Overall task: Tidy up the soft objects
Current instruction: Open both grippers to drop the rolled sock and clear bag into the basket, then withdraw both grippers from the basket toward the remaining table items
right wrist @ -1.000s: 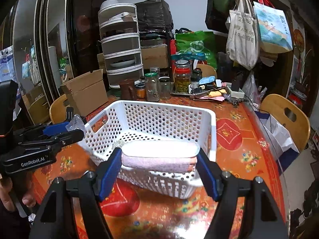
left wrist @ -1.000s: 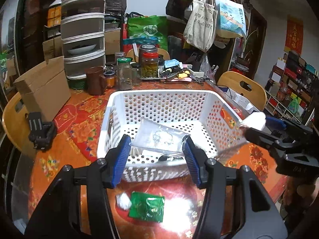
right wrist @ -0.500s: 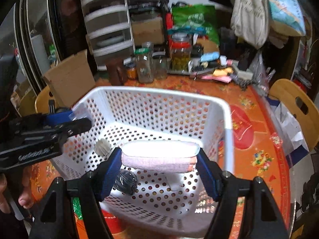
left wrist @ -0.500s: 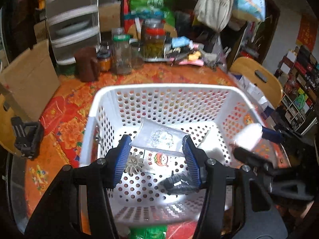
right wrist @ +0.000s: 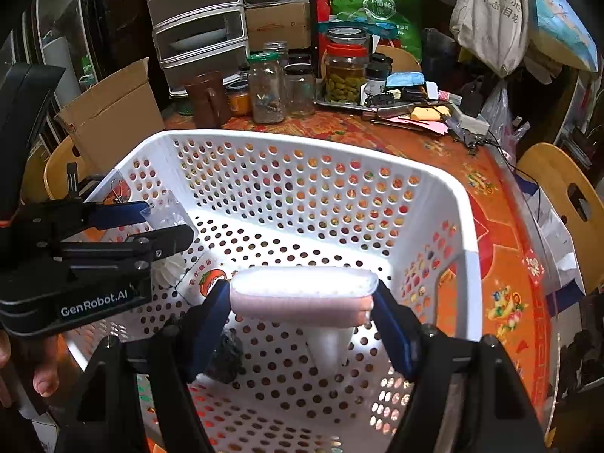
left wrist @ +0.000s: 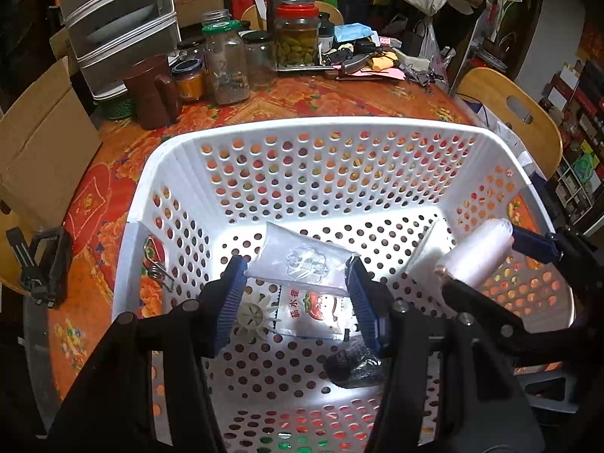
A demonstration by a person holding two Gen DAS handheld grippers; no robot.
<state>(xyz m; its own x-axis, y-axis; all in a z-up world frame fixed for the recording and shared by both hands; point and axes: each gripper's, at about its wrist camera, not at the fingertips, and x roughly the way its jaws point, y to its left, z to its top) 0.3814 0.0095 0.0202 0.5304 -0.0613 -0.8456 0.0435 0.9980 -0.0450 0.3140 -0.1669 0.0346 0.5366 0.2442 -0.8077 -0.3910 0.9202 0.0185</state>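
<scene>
Basket (left wrist: 328, 132) of white perforated plastic takes up the near middle of the tabletop (left wrist: 302, 94), which is covered in an orange-red flowered cloth. Both hand-held grippers hang over its inside, pointing steeply down.

Left hand-held gripper (left wrist: 298, 283) has its blue pads pressed on the two ends of a clear plastic packet (left wrist: 302, 264), jaws about half apart, the packet held above the basket floor. Right hand-held gripper (right wrist: 302, 302) is clamped on a pale pink roll of soft material (right wrist: 302, 292), lying crosswise between its pads, jaws fairly wide; in the left wrist view the same roll (left wrist: 475, 253) shows near the basket's right wall.

On the basket floor lie a white sachet with a tomato picture (left wrist: 313, 313), a small white fan-shaped piece (left wrist: 253, 317) just left of it, a dark crumpled bundle (left wrist: 355, 370) nearer the front edge, and a white flat item (left wrist: 430, 249) toward the right wall. A metal clip (left wrist: 156, 264) sits at the left wall.

Along the far edge of the tabletop stand glass jars (left wrist: 226, 64), a brown mug (left wrist: 153, 92) and stacked grey drawers (left wrist: 117, 22); a cardboard box (left wrist: 41, 143) is at the left edge. A person's fingertips (right wrist: 45, 381) show at the lower left of the right wrist view.
</scene>
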